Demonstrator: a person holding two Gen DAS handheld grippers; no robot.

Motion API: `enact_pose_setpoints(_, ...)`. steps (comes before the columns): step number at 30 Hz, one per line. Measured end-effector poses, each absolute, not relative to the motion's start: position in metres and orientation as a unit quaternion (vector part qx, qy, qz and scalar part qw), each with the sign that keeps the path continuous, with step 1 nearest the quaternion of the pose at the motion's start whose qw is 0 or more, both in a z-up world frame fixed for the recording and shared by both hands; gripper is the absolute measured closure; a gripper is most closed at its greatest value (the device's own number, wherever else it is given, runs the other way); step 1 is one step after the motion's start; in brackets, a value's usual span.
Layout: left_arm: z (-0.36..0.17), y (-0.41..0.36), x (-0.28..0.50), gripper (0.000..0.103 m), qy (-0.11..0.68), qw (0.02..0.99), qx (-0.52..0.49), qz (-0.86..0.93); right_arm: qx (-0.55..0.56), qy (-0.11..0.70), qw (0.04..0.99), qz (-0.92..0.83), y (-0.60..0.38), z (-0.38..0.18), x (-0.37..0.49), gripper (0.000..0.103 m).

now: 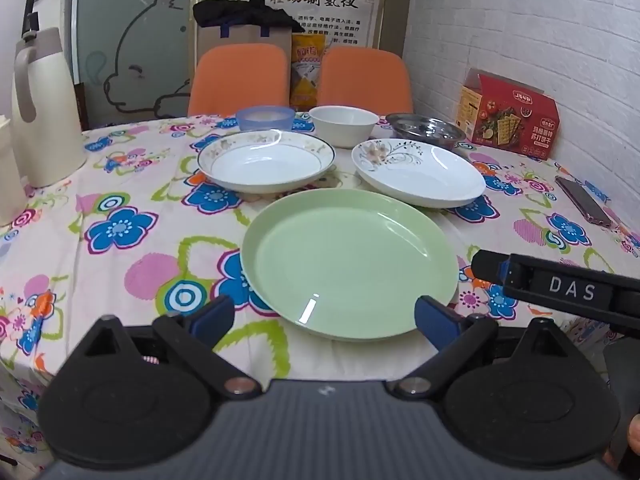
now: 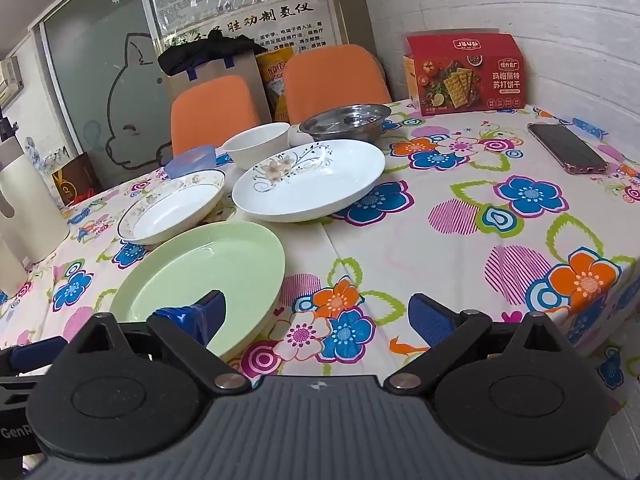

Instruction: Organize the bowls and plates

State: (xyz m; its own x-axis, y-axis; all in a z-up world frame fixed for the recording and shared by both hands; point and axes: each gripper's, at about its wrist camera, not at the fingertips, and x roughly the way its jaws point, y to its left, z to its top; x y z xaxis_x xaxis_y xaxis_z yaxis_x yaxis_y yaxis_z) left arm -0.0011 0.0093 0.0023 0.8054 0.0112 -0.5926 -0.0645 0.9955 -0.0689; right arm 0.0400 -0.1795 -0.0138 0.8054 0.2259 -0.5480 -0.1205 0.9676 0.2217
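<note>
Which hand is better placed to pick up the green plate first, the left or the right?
Left, probably. The left tongs are open and squarely face the green plate, its near rim between their tips. The right tongs, also open, point past its right edge.

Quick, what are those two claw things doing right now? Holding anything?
Left gripper: open, holding nothing, poised at the near rim of the green plate.
Right gripper: open, holding nothing, over the tablecloth beside that plate.
</note>
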Motion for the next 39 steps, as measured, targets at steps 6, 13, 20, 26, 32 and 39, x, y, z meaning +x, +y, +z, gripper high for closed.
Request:
enact_pose_setpoints(6, 0.0023, 0.0102, -0.0016, 0.007, 0.311, 0.949, -0.043, 0.019, 0.086, 0.299, 0.945, 0.094, -0.1777, -0.0141, 0.0397, 0.017)
enact_pose_setpoints(13, 0.0019, 0.0107, -0.0023, 0.007, 0.311, 0.949, -0.044, 0.02, 0.086, 0.299, 0.946, 0.094, -0.1762, -0.0144, 0.0392, 0.017)
enact_pose_setpoints(20, 0.0012, 0.011, -0.0029, 0.007, 0.311, 0.949, -0.044, 0.02, 0.085, 0.298, 0.946, 0.095, -0.1749, -0.0154, 0.039, 0.017)
enact_pose_setpoints(26, -0.0001, 0.0117, -0.0041, 0.007, 0.313, 0.949, -0.045, 0.019, 0.084, 0.3, 0.945, 0.097, -0.1738, -0.0157, 0.0386, 0.017)
enact_pose_setpoints(32, -0.0008, 0.0122, -0.0039, 0.007, 0.316, 0.948, -0.047, 0.019, 0.084, 0.3, 0.945, 0.097, -0.1728, -0.0159, 0.0383, 0.017)
enact_pose_setpoints(39, -0.0007, 0.0123, -0.003, 0.007, 0.318, 0.947, -0.049, 0.019, 0.084, 0.3, 0.945, 0.097, -0.1722, -0.0164, 0.0383, 0.017)
